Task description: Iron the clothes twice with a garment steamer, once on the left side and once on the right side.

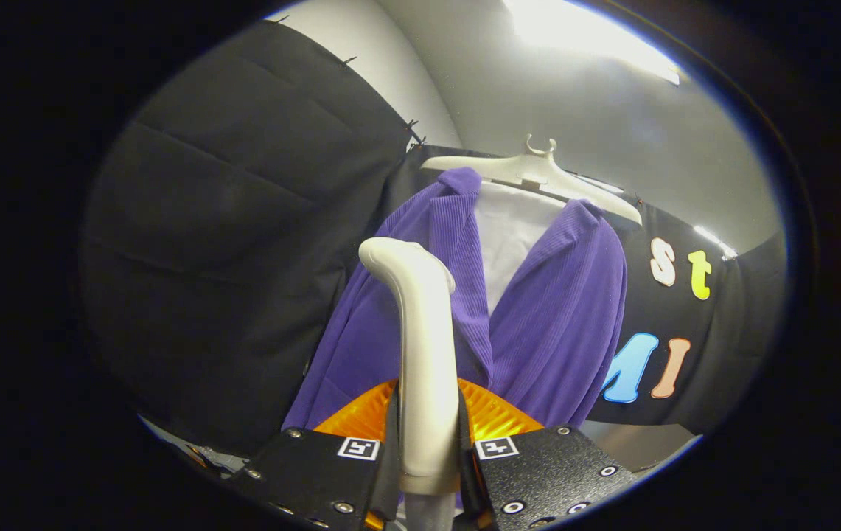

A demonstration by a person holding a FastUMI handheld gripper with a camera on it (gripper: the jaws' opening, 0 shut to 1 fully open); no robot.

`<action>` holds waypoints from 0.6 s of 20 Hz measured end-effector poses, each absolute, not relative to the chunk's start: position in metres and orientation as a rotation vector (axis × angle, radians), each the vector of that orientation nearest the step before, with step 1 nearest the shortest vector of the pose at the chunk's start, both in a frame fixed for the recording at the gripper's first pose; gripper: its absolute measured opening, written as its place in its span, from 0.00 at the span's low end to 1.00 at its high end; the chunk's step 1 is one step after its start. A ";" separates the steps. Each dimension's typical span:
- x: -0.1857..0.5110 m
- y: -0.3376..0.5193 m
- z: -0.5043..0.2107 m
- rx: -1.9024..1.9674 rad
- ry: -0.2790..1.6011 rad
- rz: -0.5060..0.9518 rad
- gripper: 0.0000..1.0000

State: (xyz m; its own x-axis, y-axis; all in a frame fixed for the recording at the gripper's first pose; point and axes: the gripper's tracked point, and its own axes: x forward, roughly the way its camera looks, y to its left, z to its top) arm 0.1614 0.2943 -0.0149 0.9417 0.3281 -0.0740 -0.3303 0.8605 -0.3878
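- Gripping the garment steamer [426,346]: gripper [427,450] fingers pressed on either side of its pale handle, which rises upright between them.
- Steamer head curves over just ahead of the fingers, against the left front of a purple ribbed jacket [538,324].
- Jacket hangs open on a white hanger [538,173], white shirt [508,236] under it.
- Black cloth wall [228,243] beside and behind the garment.
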 end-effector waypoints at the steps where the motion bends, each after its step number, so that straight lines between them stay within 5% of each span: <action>1: 0.158 0.291 -0.025 -0.421 0.016 0.346 0.33; 12: 0.123 0.268 -0.151 -0.525 0.203 0.371 0.33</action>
